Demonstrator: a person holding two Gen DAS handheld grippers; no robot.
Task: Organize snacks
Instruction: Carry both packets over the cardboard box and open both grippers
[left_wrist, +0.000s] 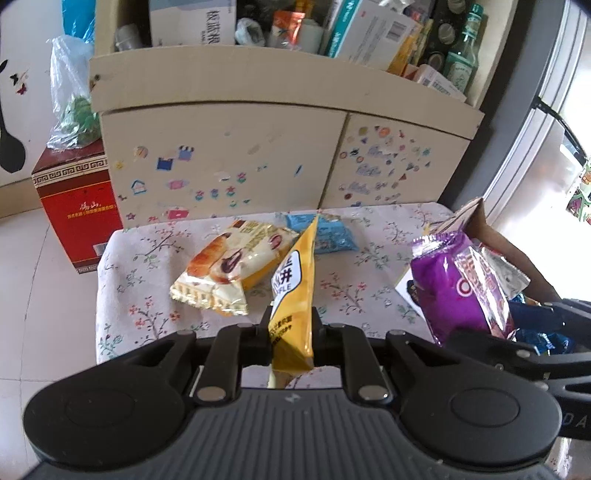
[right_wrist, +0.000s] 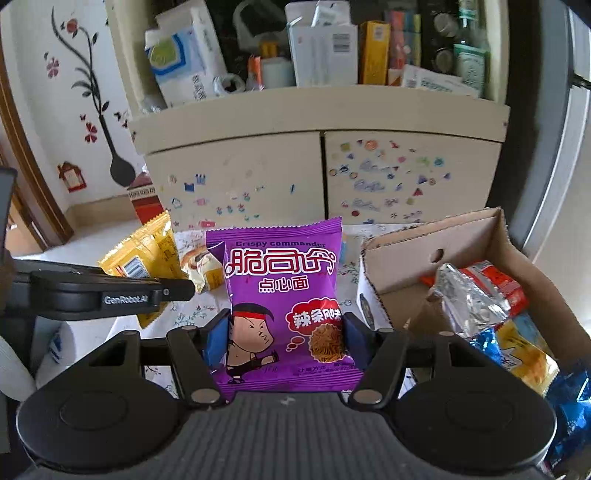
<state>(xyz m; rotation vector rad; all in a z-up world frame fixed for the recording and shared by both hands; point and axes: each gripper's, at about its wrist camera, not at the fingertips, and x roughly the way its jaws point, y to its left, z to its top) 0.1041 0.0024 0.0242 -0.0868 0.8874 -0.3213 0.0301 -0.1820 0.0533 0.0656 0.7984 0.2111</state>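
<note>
- The left hand-held gripper (left_wrist: 290, 328) is clamped narrow on a yellow waffle packet (left_wrist: 293, 291), which stands on edge between its jaws, its pointed top corner reaching up over the blue packet behind
- The right hand-held gripper (right_wrist: 286, 332) grips a purple noodle packet (right_wrist: 284, 310) by its two side edges, jaws at a middling width; the packet faces the camera upright, its cartoon print and "Crispy commander" lettering plain to read
- In the left wrist view the same purple noodle packet (left_wrist: 458, 291) hangs at the right, just in front of the cardboard box (left_wrist: 476, 214)
- In the right wrist view the cardboard box (right_wrist: 495, 236) stands open at the right, on the surface beside the purple packet; inside it lie a silver-backed red packet (right_wrist: 476, 295), a yellow packet (right_wrist: 528, 354) and blue foil packets (right_wrist: 569, 398)
- The surface (left_wrist: 147, 295) wears a floral cloth; on it lie a cream bread packet (left_wrist: 229, 269) with a croissant print and, further back, a blue packet (left_wrist: 332, 236), the two well apart from the box
- The yellow waffle packet (right_wrist: 144, 258) also shows at the left of the right wrist view, with the left gripper's black arm crossing in front of it
- Behind the surface stands a cream cabinet (left_wrist: 229, 155) dotted with stickers, its open shelf crowded with boxes and bottles
- A red box (left_wrist: 77, 214) sits on the floor to the cabinet's left
</note>
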